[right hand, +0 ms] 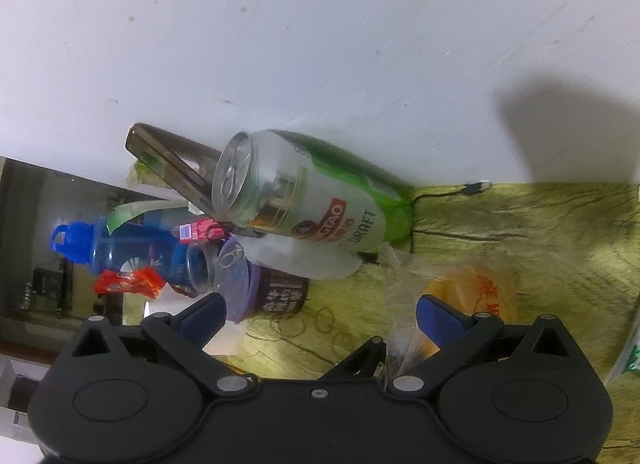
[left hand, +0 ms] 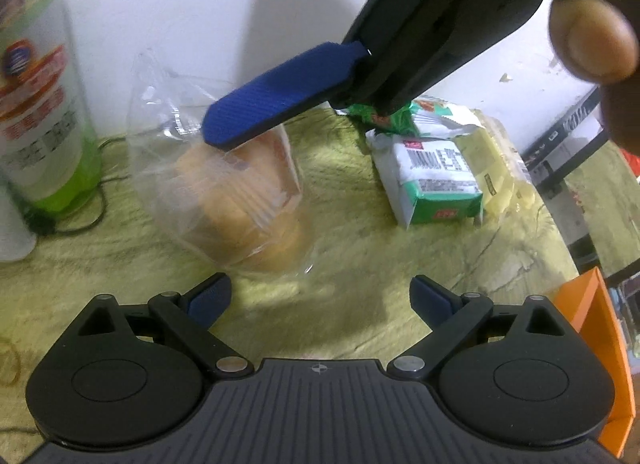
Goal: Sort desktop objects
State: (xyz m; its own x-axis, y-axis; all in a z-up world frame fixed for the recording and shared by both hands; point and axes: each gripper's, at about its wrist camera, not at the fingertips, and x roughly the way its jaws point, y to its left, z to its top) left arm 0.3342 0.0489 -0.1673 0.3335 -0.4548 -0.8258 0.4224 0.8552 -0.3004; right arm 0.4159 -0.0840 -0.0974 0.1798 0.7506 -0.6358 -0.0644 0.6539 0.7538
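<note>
From my left wrist camera, the left gripper [left hand: 320, 296] sits lowest in view with its jaws spread wide and nothing between them, above the yellow-green counter [left hand: 360, 304]. Just beyond lies a clear bag of bread [left hand: 240, 200]. The right gripper [left hand: 276, 100] reaches in from the upper right, one blue finger [left hand: 276, 100] over the bag's top; whether it touches the plastic I cannot tell. A person's thumb [left hand: 592, 40] shows at the right edge. Farther back sit a green-and-white packet [left hand: 432, 180] and, at the left, a tall green-and-white can [left hand: 44, 96].

My right wrist camera gives what the left cannot: the right gripper [right hand: 320, 316] has its jaws spread, and crinkled plastic of the bread bag [right hand: 472, 288] runs between them, close against the right finger [right hand: 440, 320], with no pinch that I can see. Beyond stands the same can [right hand: 316, 200], a dark purple-lidded tub [right hand: 264, 284], a blue bottle [right hand: 120, 248], a red wrapper [right hand: 128, 282] and a phone [right hand: 168, 164] leaning against the white wall [right hand: 320, 44]. A black cable [right hand: 452, 192] lies by the wall.
</note>
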